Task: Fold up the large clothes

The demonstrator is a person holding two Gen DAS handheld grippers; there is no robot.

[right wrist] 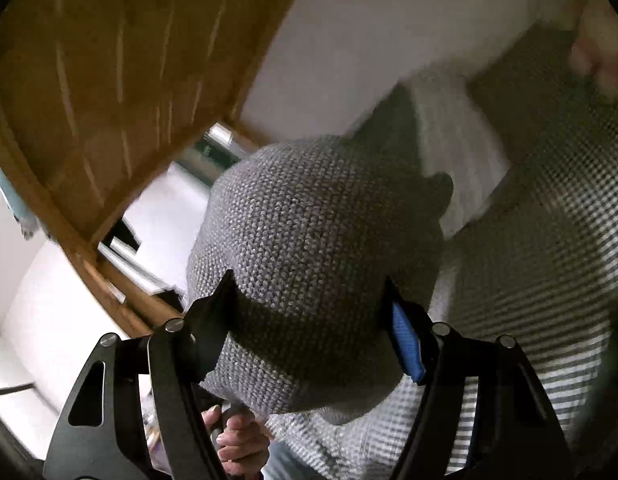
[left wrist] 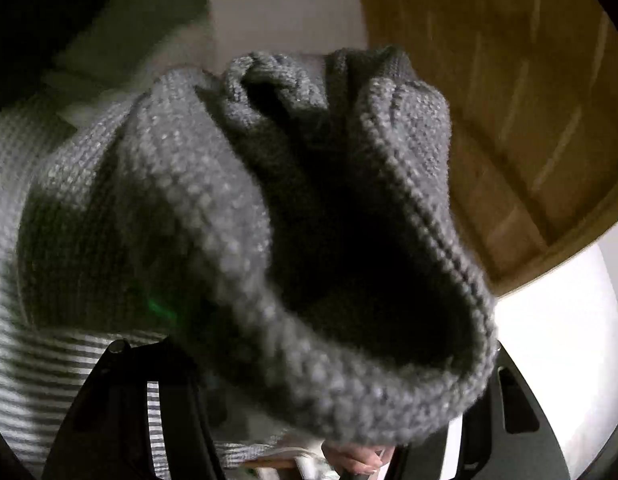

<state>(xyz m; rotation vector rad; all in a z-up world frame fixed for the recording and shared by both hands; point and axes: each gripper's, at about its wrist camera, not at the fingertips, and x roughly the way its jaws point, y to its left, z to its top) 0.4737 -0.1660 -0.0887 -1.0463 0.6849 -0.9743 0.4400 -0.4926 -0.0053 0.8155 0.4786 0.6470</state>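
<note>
A thick grey knitted sweater (left wrist: 213,208) fills the left wrist view. One bunched fold of it lies over my left gripper (left wrist: 309,364) and hides the fingertips; only the black finger arms (left wrist: 121,408) show below, and the cloth hangs held between them. Its grey-and-white striped part (left wrist: 25,364) trails off to the left. In the right wrist view, my right gripper (right wrist: 309,296) is shut on a rounded wad of the same sweater (right wrist: 317,240). The black finger (right wrist: 213,316) and the blue-padded finger (right wrist: 405,340) press into its sides. The striped part (right wrist: 541,288) stretches away to the right.
A brown wooden door (left wrist: 497,112) (right wrist: 109,64) stands close behind the cloth, beside a white wall (right wrist: 373,40). A person's hand (right wrist: 237,440) (left wrist: 357,460) shows under each gripper. A blurred hand (right wrist: 597,60) is at the upper right of the right wrist view.
</note>
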